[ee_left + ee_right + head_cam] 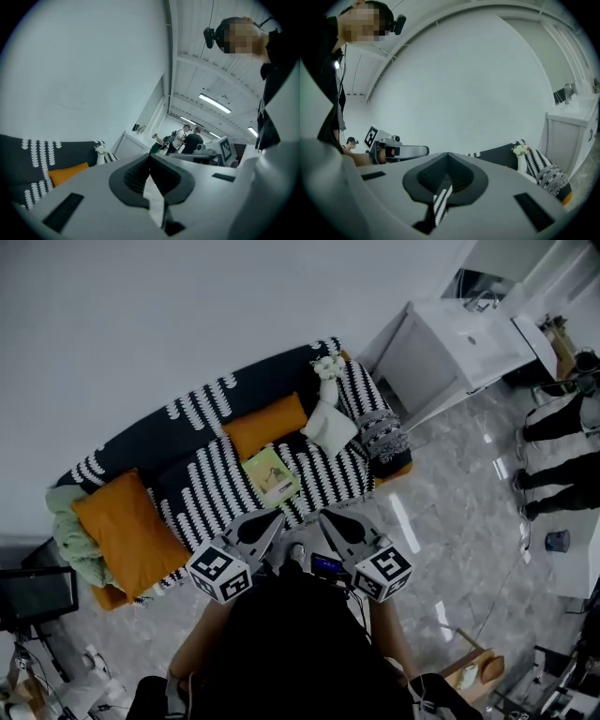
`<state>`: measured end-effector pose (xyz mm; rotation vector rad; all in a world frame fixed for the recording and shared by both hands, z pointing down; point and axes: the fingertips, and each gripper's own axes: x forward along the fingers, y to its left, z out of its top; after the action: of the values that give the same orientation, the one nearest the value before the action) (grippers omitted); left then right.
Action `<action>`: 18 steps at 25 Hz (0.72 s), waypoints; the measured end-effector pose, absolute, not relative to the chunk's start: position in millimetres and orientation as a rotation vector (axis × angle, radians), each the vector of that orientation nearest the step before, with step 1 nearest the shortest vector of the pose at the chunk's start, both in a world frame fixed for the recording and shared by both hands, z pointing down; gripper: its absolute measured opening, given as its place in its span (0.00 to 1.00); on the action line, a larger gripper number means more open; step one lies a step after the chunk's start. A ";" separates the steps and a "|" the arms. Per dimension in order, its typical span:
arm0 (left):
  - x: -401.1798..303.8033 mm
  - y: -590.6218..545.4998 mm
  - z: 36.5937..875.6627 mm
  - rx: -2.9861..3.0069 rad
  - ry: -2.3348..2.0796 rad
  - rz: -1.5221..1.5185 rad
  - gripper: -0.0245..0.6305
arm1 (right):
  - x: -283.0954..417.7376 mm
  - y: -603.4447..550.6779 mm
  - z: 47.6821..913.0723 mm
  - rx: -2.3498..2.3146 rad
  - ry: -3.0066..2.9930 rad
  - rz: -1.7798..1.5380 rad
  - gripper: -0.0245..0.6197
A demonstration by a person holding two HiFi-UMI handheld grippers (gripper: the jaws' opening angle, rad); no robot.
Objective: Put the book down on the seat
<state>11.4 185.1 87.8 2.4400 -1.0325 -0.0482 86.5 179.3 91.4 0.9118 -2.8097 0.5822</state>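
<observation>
Left gripper (277, 516): nearest the lens, held before the person's body; jaws closed together with nothing between them.
Right gripper (324, 516): beside the left, jaws likewise pressed together and empty.
Pose: both grippers point close to level toward the sofa (202, 486), their tips angled inward toward each other above the front edge of the seat (330, 476).
Book (271, 474): lies flat and cover-up on the striped seat, between the orange bolster (265, 426) and the front edge, just beyond the gripper tips and touched by neither.
Task state: judged complete, since the book already rests on the seat.
Handling: probably a thin, light volume with a smooth cover that may slide; likely to flex if held by one corner.
Hold: the near long edge looks best, because the soft seat should give under a lower jaw.
Neighbours: white pillow (329, 430) and plush toy (325, 379) lie to the book's right, apart from it.
</observation>
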 end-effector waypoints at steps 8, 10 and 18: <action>16.0 197.8 82.6 2.467 -1.028 -0.013 0.06 | 94.9 195.0 93.8 0.921 -2.802 0.580 0.06; 19.5 200.6 84.7 2.460 -1.024 -0.014 0.06 | 97.1 198.4 94.4 0.913 -2.803 0.576 0.06; 27.3 204.5 87.5 2.455 -1.023 -0.030 0.06 | 100.6 201.8 99.0 0.890 -2.804 0.577 0.06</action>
<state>27.3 204.5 87.5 2.4546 -1.0233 -0.0300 100.6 201.8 99.0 0.8897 -2.8045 0.5765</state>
